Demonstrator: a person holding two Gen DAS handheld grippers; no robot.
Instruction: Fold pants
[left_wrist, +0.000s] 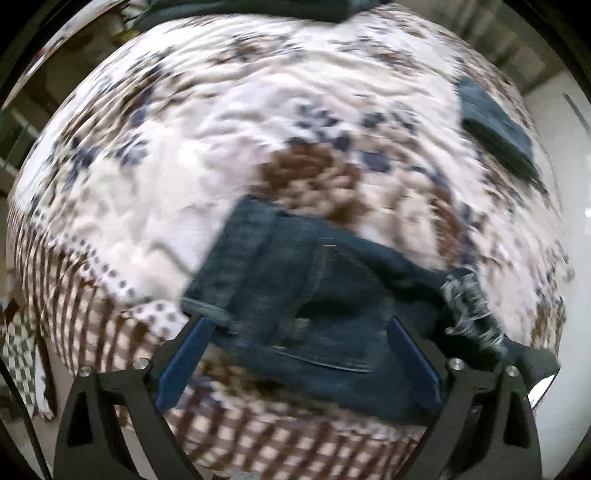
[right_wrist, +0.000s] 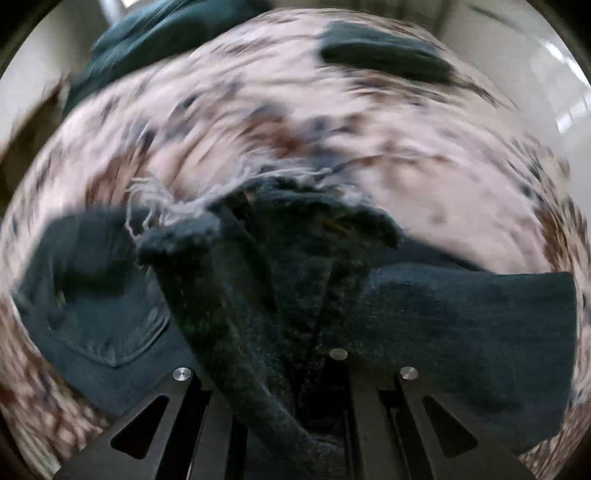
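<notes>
Dark blue jeans (left_wrist: 310, 291) lie partly folded on a white bedspread with brown and blue flowers (left_wrist: 184, 155). A back pocket and a frayed hem (left_wrist: 469, 306) show. My left gripper (left_wrist: 299, 332) is open just above the jeans, its blue pads (left_wrist: 184, 358) on either side of the folded cloth. In the right wrist view, my right gripper (right_wrist: 299, 354) is shut on a bunched, frayed end of the jeans (right_wrist: 280, 266) and holds it lifted above the rest of the jeans (right_wrist: 461, 325). Both views are blurred by motion.
A folded dark garment (left_wrist: 495, 125) lies at the bed's far right; it also shows in the right wrist view (right_wrist: 384, 51). Another dark cloth pile (right_wrist: 159, 33) sits at the far edge. The bedspread's checked border (left_wrist: 258, 435) hangs near me. A white floor (left_wrist: 569, 221) lies to the right.
</notes>
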